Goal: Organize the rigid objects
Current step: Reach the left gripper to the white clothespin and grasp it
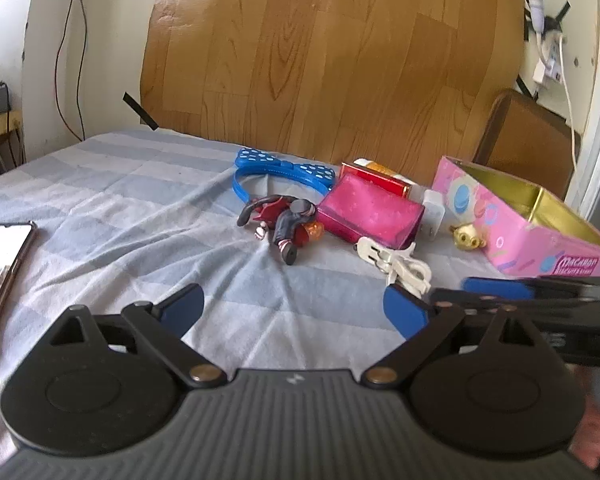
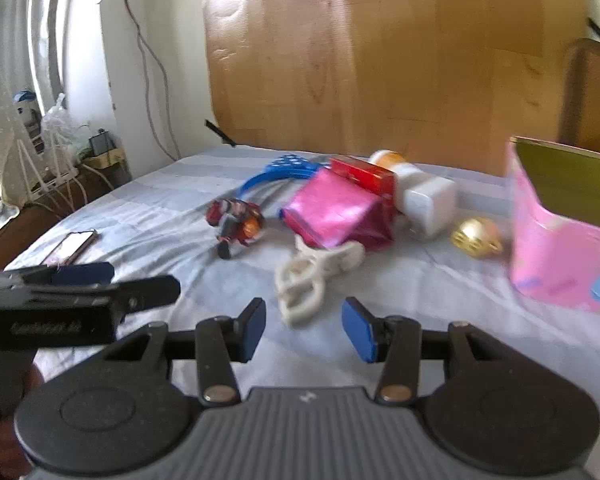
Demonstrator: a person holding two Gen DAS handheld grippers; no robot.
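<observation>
Several small objects lie on a blue checked cloth [image 1: 140,208]: a blue dotted headband [image 1: 284,170], a dark red toy figure [image 1: 284,222], a shiny pink box [image 1: 370,212], a red box [image 1: 374,180], a white charger [image 1: 434,214], a white clip [image 1: 400,262] and a gold ball [image 1: 466,236]. An open pink tin [image 1: 540,220] stands at the right. My left gripper [image 1: 296,310] is open and empty, short of the pile. My right gripper [image 2: 304,326] is open and empty, just short of the white clip [image 2: 312,276]; its side shows in the left wrist view [image 1: 540,292].
A phone [image 1: 4,264] lies at the cloth's left edge. A wood-pattern board [image 1: 332,60] leans behind the pile. Cables and a plug hang on the wall at right [image 1: 548,60]. Clutter stands left of the bed in the right wrist view [image 2: 40,152].
</observation>
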